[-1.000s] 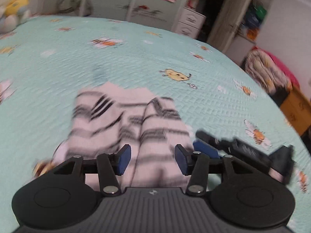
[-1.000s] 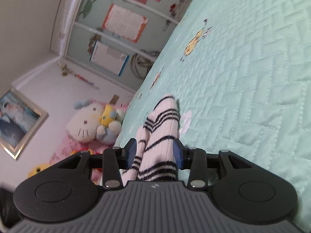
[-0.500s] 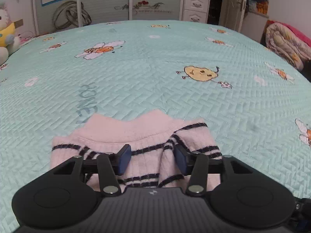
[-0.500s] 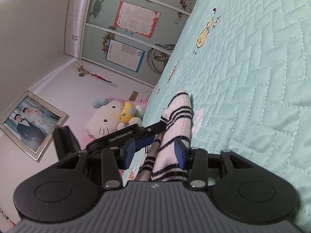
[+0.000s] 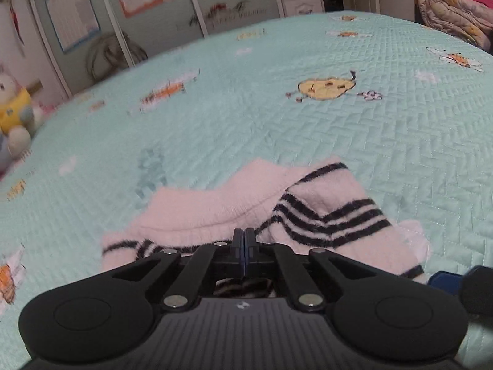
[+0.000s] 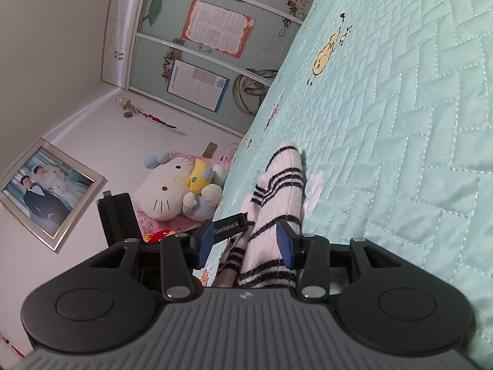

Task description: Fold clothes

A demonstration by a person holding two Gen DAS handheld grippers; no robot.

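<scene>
The left gripper (image 5: pixel 243 243) has its two blue pads pressed together at the near hem of the sweater (image 5: pixel 246 209); whether any knit is caught between them cannot be told. The right gripper (image 6: pixel 246 242) stands half spread, its two pads either side of a striped fold of that garment without visibly pressing it. There is one sweater, pink with black stripes, lying partly folded on the mint quilted bedspread (image 5: pixel 339 141). In the left wrist view its long axis runs side to side across the bed, one striped sleeve (image 5: pixel 326 215) doubled over on the right. In the right wrist view the sleeve reaches away from the gripper. Beyond the bed sit one large cat plush (image 6: pixel 166 191), one framed photo (image 6: pixel 46 191) and a wardrobe (image 6: pixel 197 40).
</scene>
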